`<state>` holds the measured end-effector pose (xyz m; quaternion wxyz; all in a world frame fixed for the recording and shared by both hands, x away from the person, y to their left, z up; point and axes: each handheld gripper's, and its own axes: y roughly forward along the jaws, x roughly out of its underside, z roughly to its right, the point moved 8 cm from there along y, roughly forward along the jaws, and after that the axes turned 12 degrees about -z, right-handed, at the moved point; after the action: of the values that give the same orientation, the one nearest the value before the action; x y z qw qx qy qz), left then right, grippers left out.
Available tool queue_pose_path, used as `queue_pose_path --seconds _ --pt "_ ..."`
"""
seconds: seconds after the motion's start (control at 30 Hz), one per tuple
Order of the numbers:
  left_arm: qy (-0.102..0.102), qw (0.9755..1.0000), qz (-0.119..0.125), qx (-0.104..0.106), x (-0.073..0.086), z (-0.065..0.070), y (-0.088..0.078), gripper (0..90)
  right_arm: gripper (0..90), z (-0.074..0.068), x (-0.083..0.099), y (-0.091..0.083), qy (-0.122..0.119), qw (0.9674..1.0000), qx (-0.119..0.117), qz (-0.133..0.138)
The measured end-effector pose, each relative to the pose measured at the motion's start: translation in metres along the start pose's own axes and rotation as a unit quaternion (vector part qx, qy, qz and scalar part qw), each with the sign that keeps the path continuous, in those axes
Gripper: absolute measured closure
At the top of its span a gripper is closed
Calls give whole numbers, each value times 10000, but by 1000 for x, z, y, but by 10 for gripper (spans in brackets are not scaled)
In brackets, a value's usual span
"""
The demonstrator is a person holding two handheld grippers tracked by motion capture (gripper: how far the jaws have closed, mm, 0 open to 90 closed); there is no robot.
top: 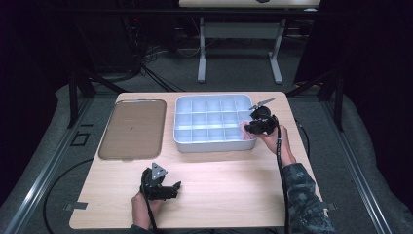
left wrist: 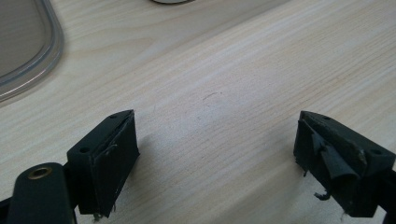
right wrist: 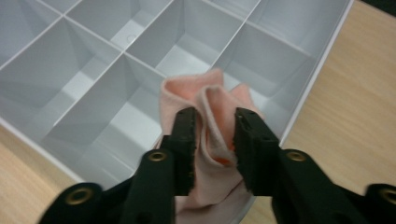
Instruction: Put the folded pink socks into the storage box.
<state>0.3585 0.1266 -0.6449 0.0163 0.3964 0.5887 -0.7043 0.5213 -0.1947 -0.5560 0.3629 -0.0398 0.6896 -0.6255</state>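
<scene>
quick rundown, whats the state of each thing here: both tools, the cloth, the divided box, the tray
left tool: open, jaws wide apart, nothing between them, low over the table
right tool: shut on the pink cloth, at the box's near right corner
pink cloth: bunched and folded, pinched between the jaws over a corner compartment
divided box: uncovered, its visible compartments empty
brown tray: flat on the table, left of the box, nothing on it

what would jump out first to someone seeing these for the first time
The pink cloth pinched in the right claw over the near right corner of the white divided tray. Next, the left claw, open over bare table, and the flat brown tray left of the white one.
</scene>
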Motion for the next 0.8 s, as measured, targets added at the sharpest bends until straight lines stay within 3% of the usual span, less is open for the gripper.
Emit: queue_pose_path --seconds 0.17,0.4,0.67,0.8 --pt "-5 10000 1 3 0 0 0 135 815 -4 9 0 -7 9998 -159 -142" --pt "-6 10000 1 3 0 0 0 135 844 -13 13 1 -19 9995 -263 -155" --pt "-5 10000 1 3 0 0 0 135 836 -13 20 4 -51 9992 -323 -248" --pt "-5 10000 2 3 0 0 0 135 730 -14 17 -9 -36 9994 -335 53"
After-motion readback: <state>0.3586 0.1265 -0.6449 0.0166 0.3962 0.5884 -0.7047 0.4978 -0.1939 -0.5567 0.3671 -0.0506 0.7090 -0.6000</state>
